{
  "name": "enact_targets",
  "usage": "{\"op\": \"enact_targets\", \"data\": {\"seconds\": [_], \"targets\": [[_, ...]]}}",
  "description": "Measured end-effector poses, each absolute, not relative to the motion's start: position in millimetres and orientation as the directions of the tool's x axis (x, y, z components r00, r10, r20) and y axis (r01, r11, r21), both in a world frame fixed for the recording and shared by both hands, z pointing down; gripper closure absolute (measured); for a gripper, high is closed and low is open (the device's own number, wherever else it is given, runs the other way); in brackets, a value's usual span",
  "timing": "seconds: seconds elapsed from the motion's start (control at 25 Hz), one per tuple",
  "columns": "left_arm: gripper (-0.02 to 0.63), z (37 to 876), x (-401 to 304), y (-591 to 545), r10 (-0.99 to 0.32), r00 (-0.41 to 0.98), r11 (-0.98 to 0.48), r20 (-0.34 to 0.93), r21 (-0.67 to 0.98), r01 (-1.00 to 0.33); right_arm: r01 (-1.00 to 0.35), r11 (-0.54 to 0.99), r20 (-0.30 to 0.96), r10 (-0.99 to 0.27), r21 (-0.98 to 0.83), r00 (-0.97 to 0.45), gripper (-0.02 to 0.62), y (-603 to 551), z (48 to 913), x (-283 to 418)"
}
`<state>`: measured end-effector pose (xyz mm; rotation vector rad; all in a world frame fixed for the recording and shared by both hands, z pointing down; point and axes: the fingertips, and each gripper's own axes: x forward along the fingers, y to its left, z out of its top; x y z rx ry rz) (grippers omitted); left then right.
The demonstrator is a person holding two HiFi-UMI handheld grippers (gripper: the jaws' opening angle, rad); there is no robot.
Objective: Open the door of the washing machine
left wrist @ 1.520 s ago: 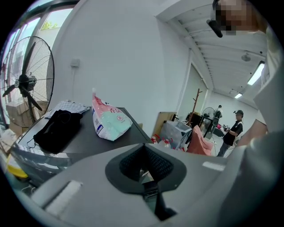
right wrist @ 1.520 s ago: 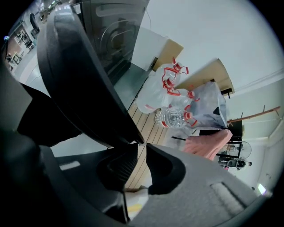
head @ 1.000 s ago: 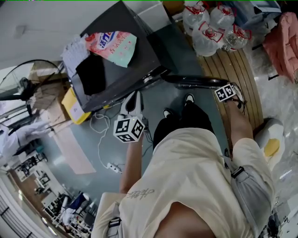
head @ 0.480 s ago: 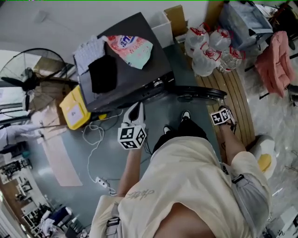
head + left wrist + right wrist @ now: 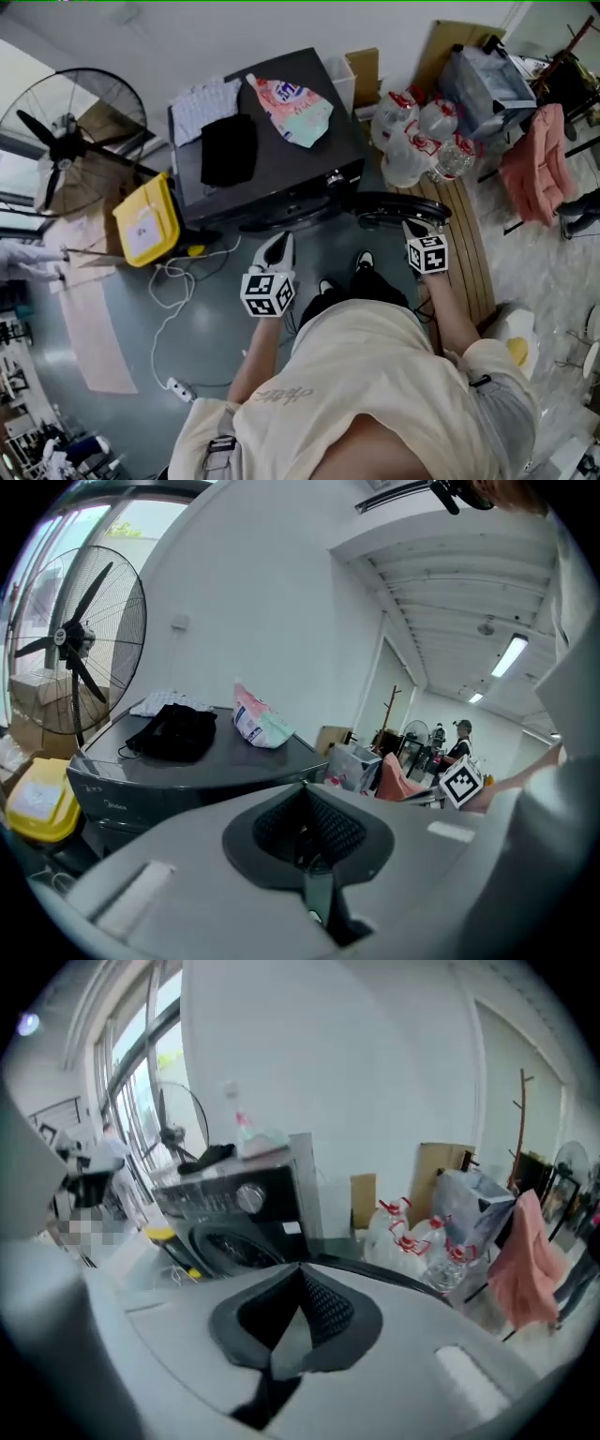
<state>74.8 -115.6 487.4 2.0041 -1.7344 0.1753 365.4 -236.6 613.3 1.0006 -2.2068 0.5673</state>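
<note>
The washing machine door stands swung open (drum exposed); left gripper and right gripper are both closed, empty.

Much of the washer is out of sight.

From the head view, the dark grey front-loading washing machine shows only its top and control strip. Its drum mouth is hidden and its round dark door appears edge-on. The person's cream shirt hides the floor under it. Print on the pink-and-teal plastic pouch is too small to read. The right gripper view is smeared, and the pale body of the right claw cuts off the machine's lower front there. In the left gripper view, the black standing fan loses its lower pole behind the machine.
</note>
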Motion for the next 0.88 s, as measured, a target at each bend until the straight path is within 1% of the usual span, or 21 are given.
{"op": "enact_targets", "data": {"seconds": [0.12, 0.24, 0.36, 0.56, 0.76, 0.88], "targets": [[0.589, 489, 78, -117, -0.895, 0.227, -0.129, 0.383, 0.265, -0.956, -0.714, 0.663, 0.569, -0.506, -0.224, -0.648, 0.594, -224, 558, 320], [0.589, 477, 84, -123, -0.898, 0.24, -0.208, 0.37, 0.126, -0.97, -0.604, 0.771, 0.46, -0.471, -0.2, -0.753, 0.594, -203, 505, 276], [0.589, 451, 94, -129, -0.904, 0.285, -0.272, 0.318, 0.084, -0.959, -0.52, 0.839, 0.348, -0.445, -0.16, -0.825, 0.594, -185, 453, 248], [0.589, 396, 95, -137, -0.936, 0.284, -0.266, 0.207, 0.114, -0.957, -0.47, 0.88, 0.228, -0.444, -0.072, -0.866, 0.594, -175, 400, 231], [0.589, 340, 99, -141, -0.961, 0.255, -0.247, 0.102, 0.093, -0.965, -0.437, 0.898, 0.125, -0.428, -0.054, -0.895, 0.594, -178, 349, 237], [0.589, 317, 97, -145, -0.972, 0.229, -0.224, 0.06, 0.087, -0.971, -0.423, 0.906, 0.089, -0.421, -0.002, -0.903, 0.594, -183, 323, 242]]}}
